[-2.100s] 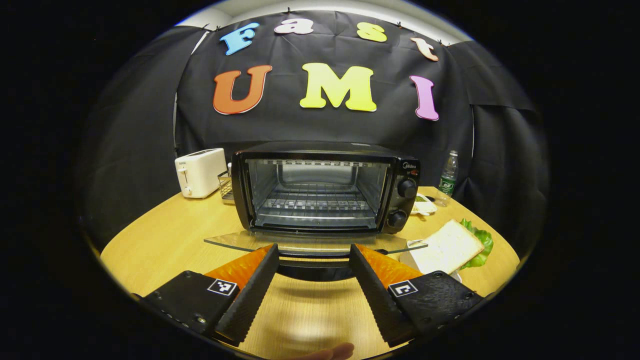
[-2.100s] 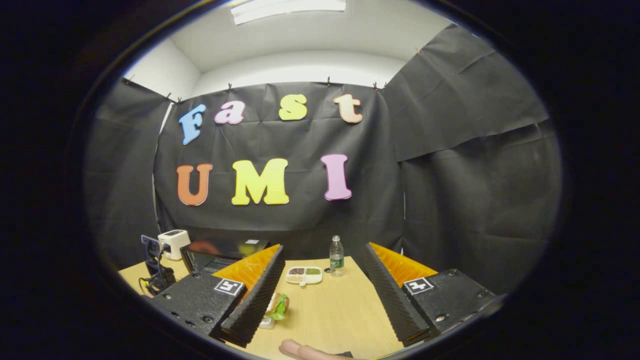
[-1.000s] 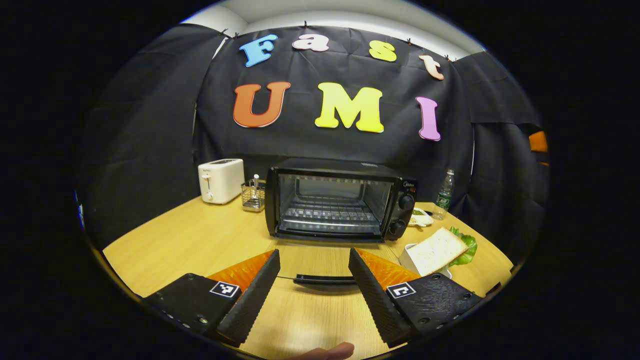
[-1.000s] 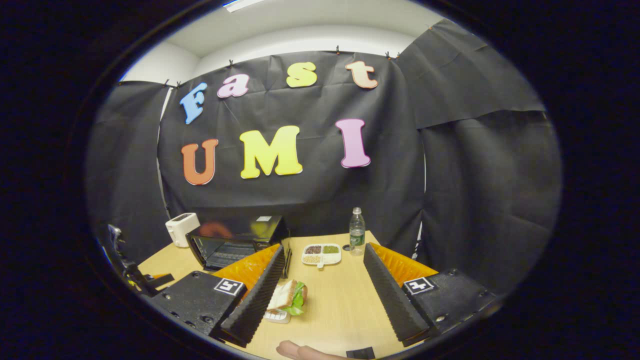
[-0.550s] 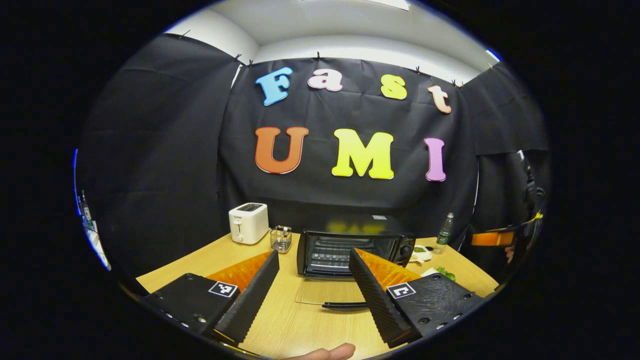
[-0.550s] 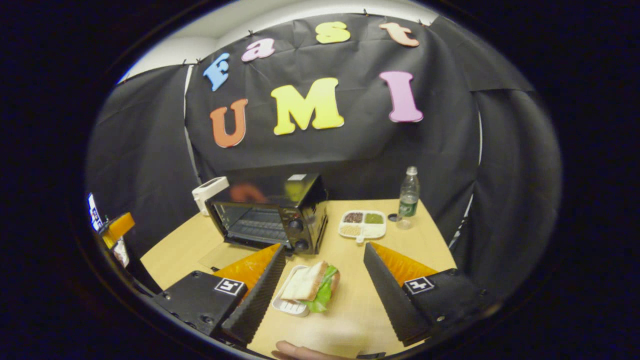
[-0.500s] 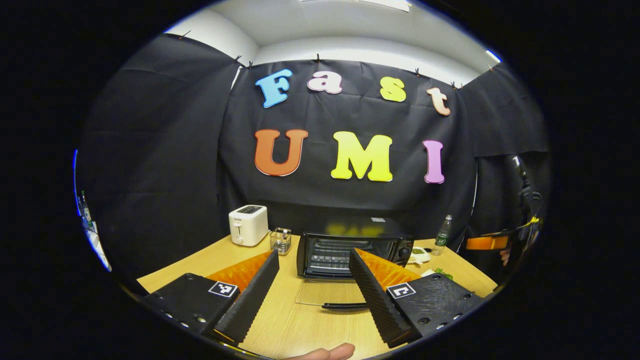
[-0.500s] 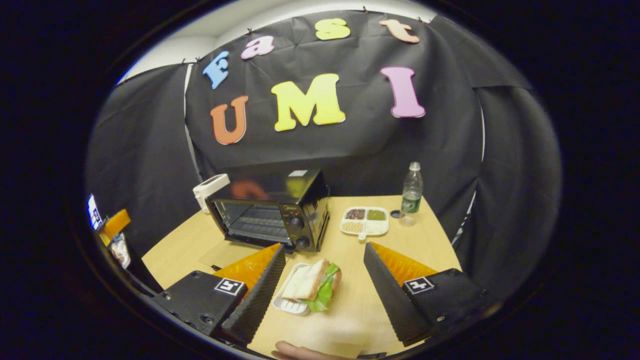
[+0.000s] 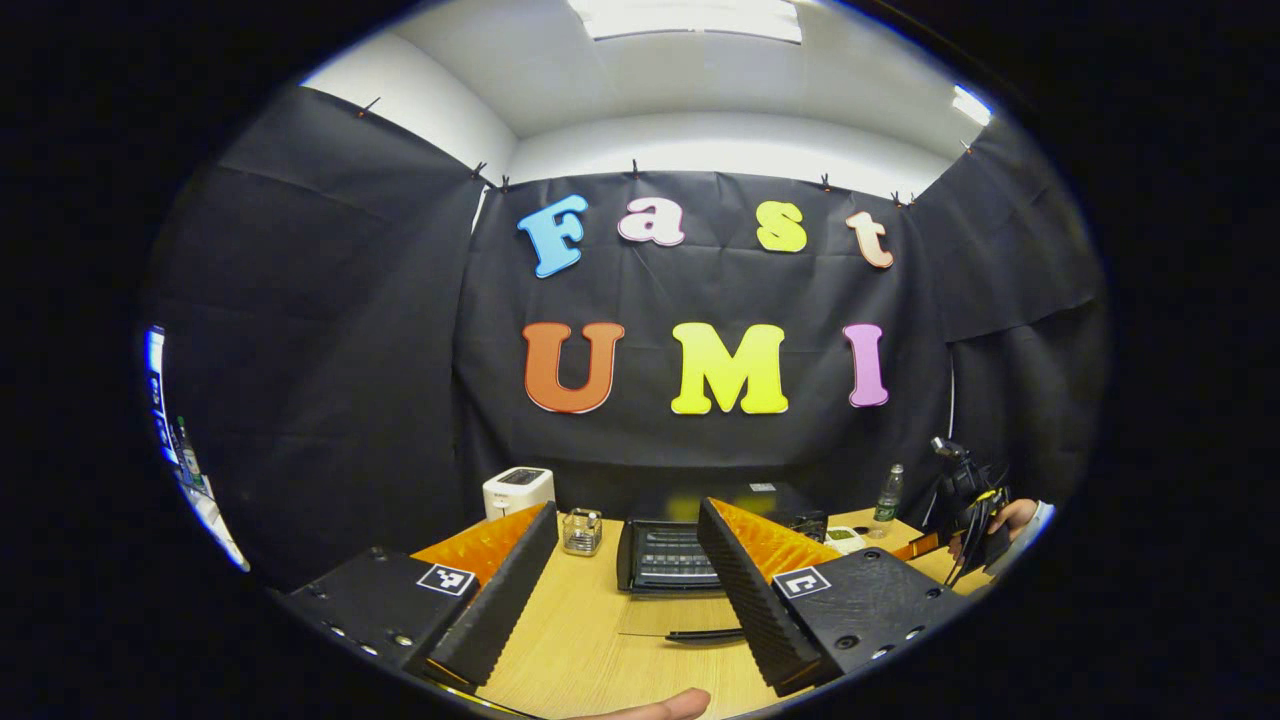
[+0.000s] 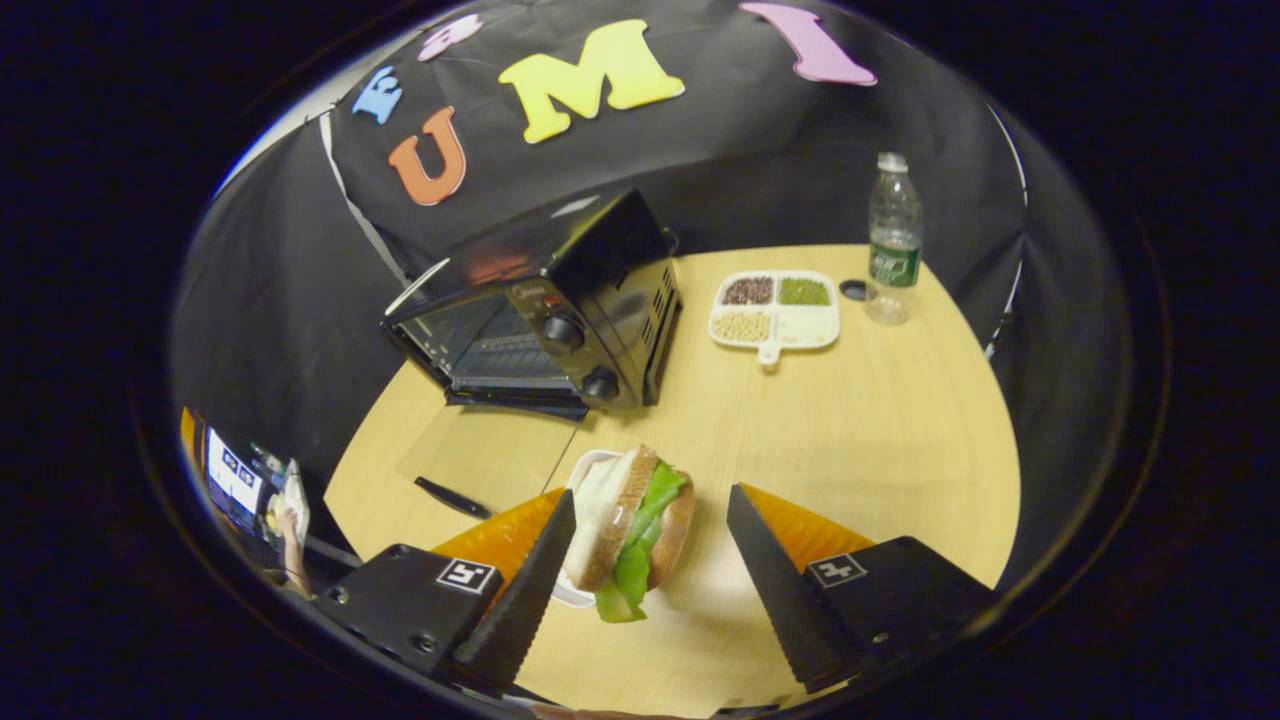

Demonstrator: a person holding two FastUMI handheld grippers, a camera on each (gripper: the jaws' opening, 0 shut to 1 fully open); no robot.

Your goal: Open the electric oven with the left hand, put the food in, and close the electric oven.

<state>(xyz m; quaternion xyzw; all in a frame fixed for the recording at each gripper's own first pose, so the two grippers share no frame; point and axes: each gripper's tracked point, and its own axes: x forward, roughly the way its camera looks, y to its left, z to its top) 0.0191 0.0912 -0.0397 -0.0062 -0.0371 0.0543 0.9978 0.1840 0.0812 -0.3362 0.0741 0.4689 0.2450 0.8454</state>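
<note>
Sandwich (image 10: 632, 525) — bread with green lettuce — sits on a small white dish (image 10: 583, 478) on the wooden surface (image 10: 880, 420), near the oven (image 10: 545, 300), its long axis running near to far. The oven's glass door (image 10: 490, 455) lies folded down flat, handle toward the near edge, cavity facing left of the right gripper view. Bare surface stretches to the right, up to a divided tray (image 10: 775, 308) and a water bottle (image 10: 893, 235) at the far edge. The right gripper (image 10: 645, 550) hovers above, tipped down, its fingers spread wide either side of the sandwich, gripping nothing. The left gripper (image 9: 625, 560) is held level and back — fingers wide apart, empty — facing the oven (image 9: 670, 550).
</note>
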